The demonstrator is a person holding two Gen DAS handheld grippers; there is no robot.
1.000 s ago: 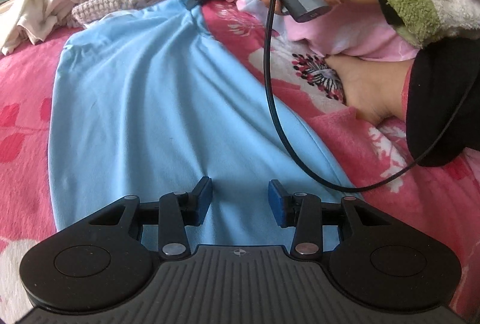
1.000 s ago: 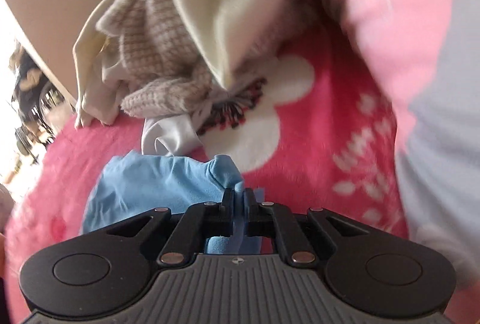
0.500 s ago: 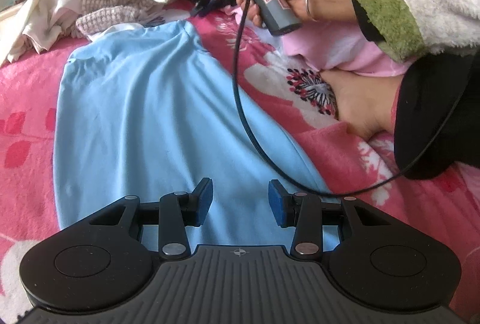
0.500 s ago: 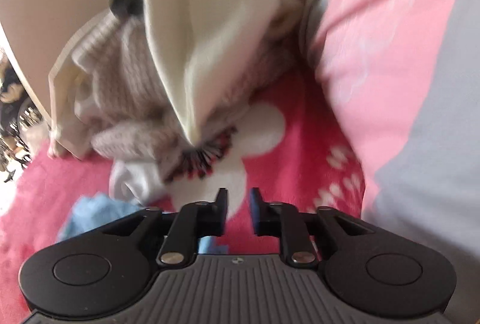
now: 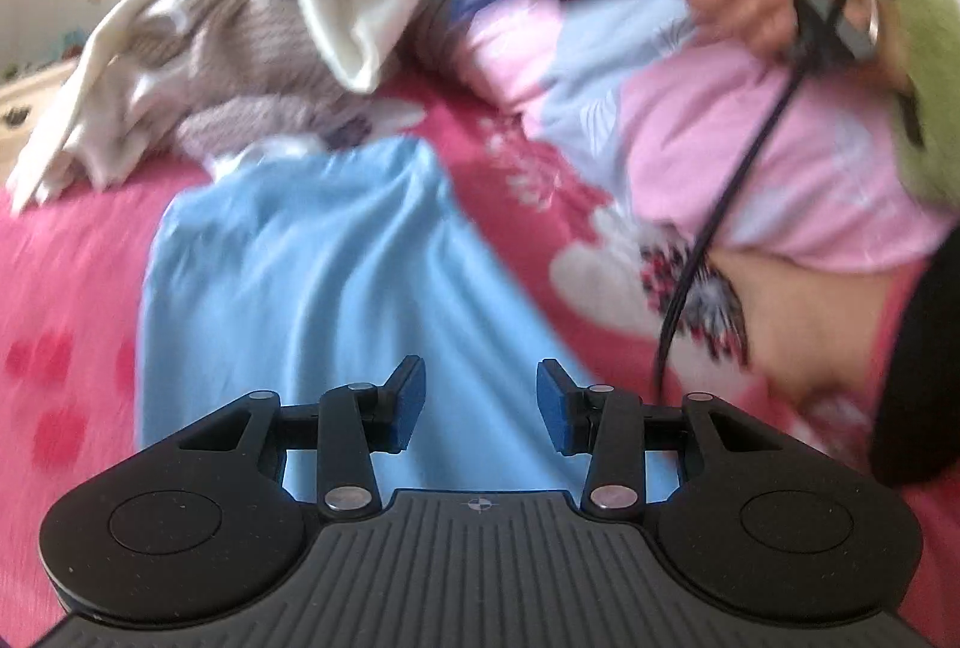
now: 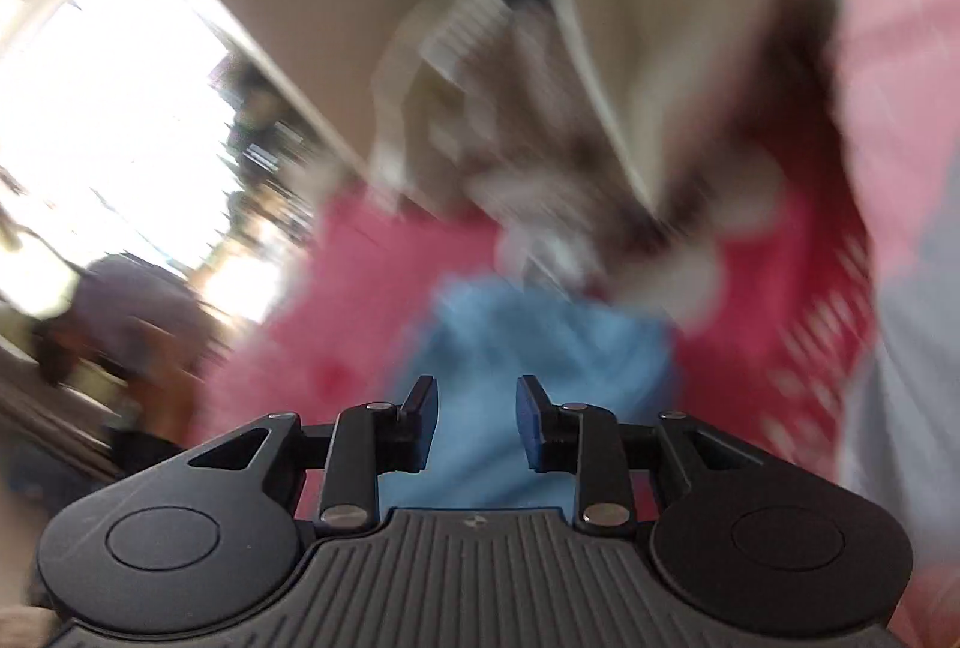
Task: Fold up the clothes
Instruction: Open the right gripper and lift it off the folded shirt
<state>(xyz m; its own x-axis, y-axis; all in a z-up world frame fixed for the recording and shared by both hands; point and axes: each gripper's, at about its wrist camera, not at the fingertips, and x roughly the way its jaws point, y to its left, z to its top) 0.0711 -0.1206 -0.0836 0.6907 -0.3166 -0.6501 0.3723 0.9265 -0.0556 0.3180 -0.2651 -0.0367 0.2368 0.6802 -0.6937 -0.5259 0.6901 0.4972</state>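
A light blue cloth garment [image 5: 312, 288] lies spread flat on the pink flowered bed blanket [image 5: 66, 300], its near end hidden behind the left gripper [image 5: 480, 408], whose jaws stand apart, empty. The right gripper [image 6: 475, 423] hangs above it, jaws opening with nothing between them. Motion blur smears the heap of cream and grey clothes [image 5: 228, 66].

left tool [image 5: 478, 405] parted, right tool [image 6: 476, 423] opening, empty

Bed [image 5: 72, 288]: covered by a pink floral blanket. A light blue garment [image 5: 312, 300] lies spread flat on it. Just beyond the garment's far end sits a heap of cream and grey knit clothes [image 5: 240, 66]. A pink and pale blue pillow [image 5: 690, 126] rests alongside.
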